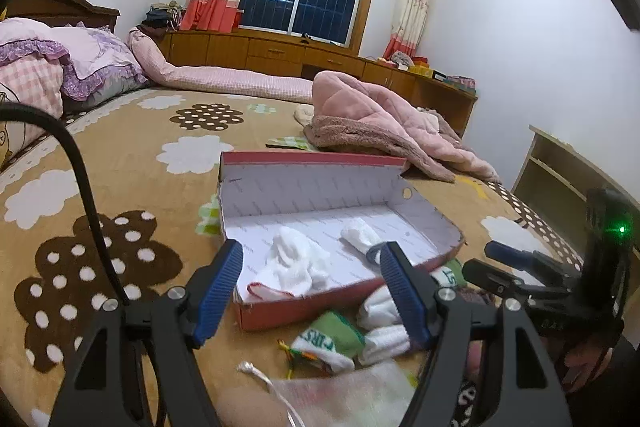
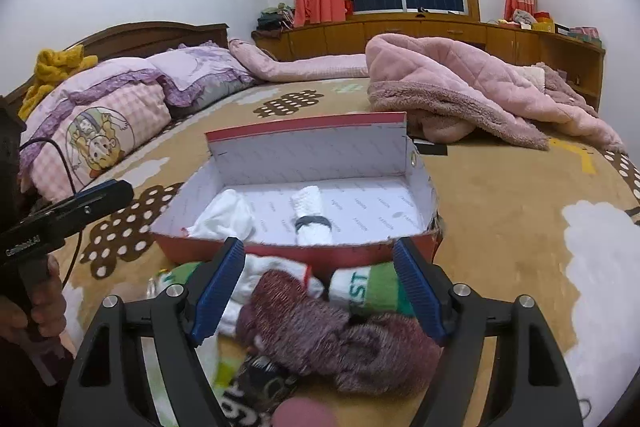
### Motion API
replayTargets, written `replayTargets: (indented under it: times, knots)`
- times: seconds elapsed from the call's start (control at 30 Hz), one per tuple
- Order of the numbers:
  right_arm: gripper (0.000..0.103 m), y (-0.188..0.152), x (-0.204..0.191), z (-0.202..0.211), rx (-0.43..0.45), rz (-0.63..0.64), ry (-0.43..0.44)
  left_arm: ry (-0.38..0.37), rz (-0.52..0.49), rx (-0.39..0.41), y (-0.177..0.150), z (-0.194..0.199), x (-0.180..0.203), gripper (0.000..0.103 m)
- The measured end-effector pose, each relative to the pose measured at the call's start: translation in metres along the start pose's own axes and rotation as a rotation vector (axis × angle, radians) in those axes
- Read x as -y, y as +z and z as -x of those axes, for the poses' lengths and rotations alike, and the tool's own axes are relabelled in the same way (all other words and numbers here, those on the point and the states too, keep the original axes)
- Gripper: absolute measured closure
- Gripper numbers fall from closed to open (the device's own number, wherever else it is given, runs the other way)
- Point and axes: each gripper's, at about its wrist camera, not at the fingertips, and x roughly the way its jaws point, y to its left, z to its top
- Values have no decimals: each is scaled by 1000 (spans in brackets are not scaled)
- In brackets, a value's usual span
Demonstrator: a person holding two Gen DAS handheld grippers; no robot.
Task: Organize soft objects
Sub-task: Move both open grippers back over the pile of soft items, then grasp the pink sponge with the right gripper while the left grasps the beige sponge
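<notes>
A red shoebox (image 1: 280, 315) (image 2: 280, 253) with a white lining lies open on the bed. Inside are a crumpled white sock (image 1: 292, 263) (image 2: 224, 219) and a rolled white sock (image 1: 360, 233) (image 2: 312, 219) with a dark band. In front of the box is a pile: maroon socks (image 2: 320, 323), a green-and-white sock (image 1: 324, 343) (image 2: 372, 287) and white socks (image 1: 384, 323) (image 2: 272, 279). My left gripper (image 1: 310, 249) (image 2: 112, 195) stands open over the box's near edge, nothing between its pads. My right gripper (image 2: 319, 247) (image 1: 492, 261) is open above the pile, touching nothing.
A pink fleece coat (image 2: 460, 95) lies behind the box. Pillows (image 2: 112, 115) and a rolled quilt (image 1: 240, 79) lie at the headboard side. A mesh drawstring bag (image 1: 340, 395) is at the near edge. Wooden cabinets (image 1: 280, 51) line the window wall; a shelf (image 1: 560, 179) stands right.
</notes>
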Motion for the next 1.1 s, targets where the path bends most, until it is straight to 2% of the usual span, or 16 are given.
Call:
replayTargets:
  times: [0.53, 0.57, 0.63, 0.67, 0.7, 0.8, 1.07, 1.1]
  knots:
    - [25, -36, -3, 29, -66, 17, 14, 33, 20, -57, -40, 35, -13, 28]
    - [26, -39, -3, 30, -76, 17, 16, 35, 19, -64, -42, 35, -15, 29]
    - [39, -45, -1, 34, -90, 15, 34, 37, 15, -81, -46, 36, -18, 29]
    - [49, -48, 0, 36, -97, 12, 55, 42, 13, -89, -48, 36, -21, 29]
    - [51, -52, 1, 39, -114, 5, 87, 44, 13, -94, -49, 36, -23, 29]
    - [51, -61, 3, 45, -147, 7, 130, 42, 18, -114, -55, 40, -32, 29]
    - [51, -86, 1, 37, -243, 73, 116, -34, 37, -219, -69, 21, -34, 30]
    - [51, -89, 1, 33, -261, 74, 117, -43, 33, -238, -72, 16, -33, 33]
